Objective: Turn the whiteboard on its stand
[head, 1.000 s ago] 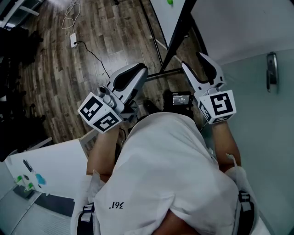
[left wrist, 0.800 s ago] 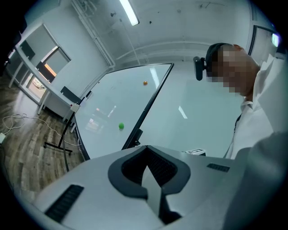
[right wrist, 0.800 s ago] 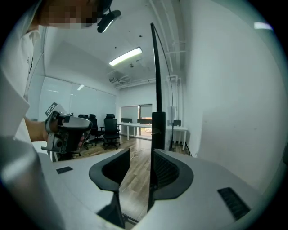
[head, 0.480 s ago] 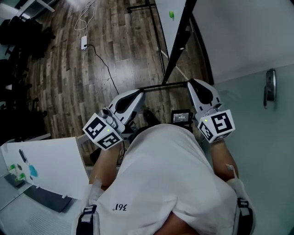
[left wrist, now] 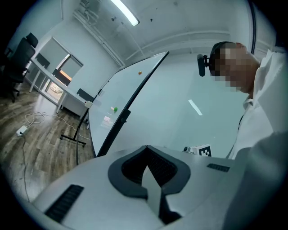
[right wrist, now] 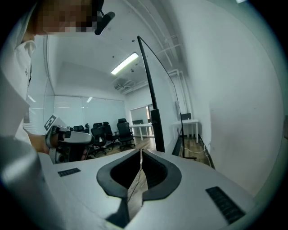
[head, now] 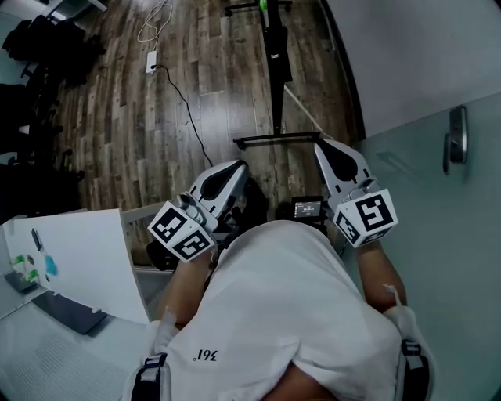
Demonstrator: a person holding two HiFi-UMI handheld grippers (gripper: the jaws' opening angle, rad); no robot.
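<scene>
One whiteboard [head: 275, 55] on its stand [head: 274, 139] is standing edge-on near the floor's [head: 156, 117] edge along the wall, ahead of two grippers. The left gripper [head: 237, 170] and right gripper [head: 325, 150] are pointing forward side by side, each pressing its jaws together on nothing.

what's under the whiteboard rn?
Below the whiteboard, the black stand foot rests on the wood floor. The floor strip directly beneath the board edge is covered in the head view.

Cool ceiling strip light [left wrist: 125, 12] brightens fisheye views; corners darken, edges bend.
</scene>
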